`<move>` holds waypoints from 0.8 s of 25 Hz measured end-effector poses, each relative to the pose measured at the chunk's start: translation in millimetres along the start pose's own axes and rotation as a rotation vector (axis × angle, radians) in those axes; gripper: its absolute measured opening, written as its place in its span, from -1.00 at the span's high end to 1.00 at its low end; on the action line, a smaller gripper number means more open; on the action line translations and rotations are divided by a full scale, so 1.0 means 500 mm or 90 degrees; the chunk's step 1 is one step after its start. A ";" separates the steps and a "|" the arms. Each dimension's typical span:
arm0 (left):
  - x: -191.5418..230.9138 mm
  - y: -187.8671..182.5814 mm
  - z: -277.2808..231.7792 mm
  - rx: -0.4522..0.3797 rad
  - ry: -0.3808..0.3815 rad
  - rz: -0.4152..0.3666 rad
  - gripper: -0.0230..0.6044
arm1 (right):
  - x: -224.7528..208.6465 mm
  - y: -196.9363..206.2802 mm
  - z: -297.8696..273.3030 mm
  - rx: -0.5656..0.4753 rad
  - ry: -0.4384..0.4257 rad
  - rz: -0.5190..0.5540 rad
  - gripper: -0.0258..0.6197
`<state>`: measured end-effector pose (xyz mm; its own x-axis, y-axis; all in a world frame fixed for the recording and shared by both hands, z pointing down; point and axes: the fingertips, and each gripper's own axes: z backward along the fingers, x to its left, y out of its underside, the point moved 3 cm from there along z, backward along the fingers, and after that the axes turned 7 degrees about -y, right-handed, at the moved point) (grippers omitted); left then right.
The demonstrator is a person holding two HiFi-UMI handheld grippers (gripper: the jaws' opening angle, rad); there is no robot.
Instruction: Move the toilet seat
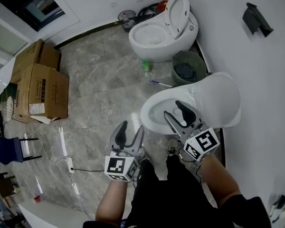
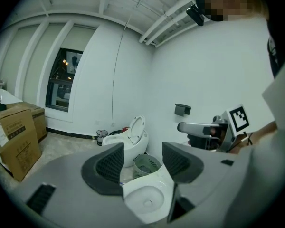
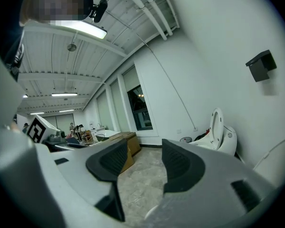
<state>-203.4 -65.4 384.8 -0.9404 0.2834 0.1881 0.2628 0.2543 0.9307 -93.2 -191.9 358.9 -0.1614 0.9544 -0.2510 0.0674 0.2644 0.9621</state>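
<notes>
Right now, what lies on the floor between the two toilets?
In the head view, a green mesh wastebasket stands between the far toilet and the near toilet, with a small green object and a thin blue stick lying beside it.

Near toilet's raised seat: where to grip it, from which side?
Pinch the raised seat at its free upper rim, a jaw on each face, coming from the bowl side. It stands tilted back toward the wall, hinge low, so that thin edge is reachable. The open right gripper is nearest.
</notes>
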 end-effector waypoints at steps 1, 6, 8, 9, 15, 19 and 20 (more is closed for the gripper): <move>0.008 0.014 -0.012 0.005 0.005 0.003 0.18 | -0.006 0.011 -0.009 0.001 0.005 0.000 0.23; 0.025 0.101 -0.054 0.049 0.041 0.017 0.19 | -0.014 0.086 -0.027 0.022 0.038 -0.016 0.23; 0.037 0.129 -0.073 0.066 0.047 0.020 0.18 | -0.020 0.110 -0.038 0.029 0.045 -0.028 0.23; 0.043 0.142 -0.084 0.074 0.049 0.021 0.19 | -0.025 0.123 -0.044 0.032 0.047 -0.033 0.23; 0.096 0.245 -0.149 0.113 0.044 0.035 0.19 | -0.046 0.217 -0.082 0.056 0.051 -0.043 0.21; 0.124 0.338 -0.192 0.141 0.036 0.046 0.19 | -0.063 0.298 -0.106 0.069 0.046 -0.049 0.21; 0.131 0.364 -0.203 0.150 0.036 0.047 0.18 | -0.068 0.318 -0.111 0.072 0.046 -0.051 0.21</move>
<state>-239.0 -94.3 598.1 -0.9254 0.2593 0.2765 0.3685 0.4444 0.8165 -131.7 -190.0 526.4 -0.2403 0.9184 -0.3142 0.1616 0.3570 0.9200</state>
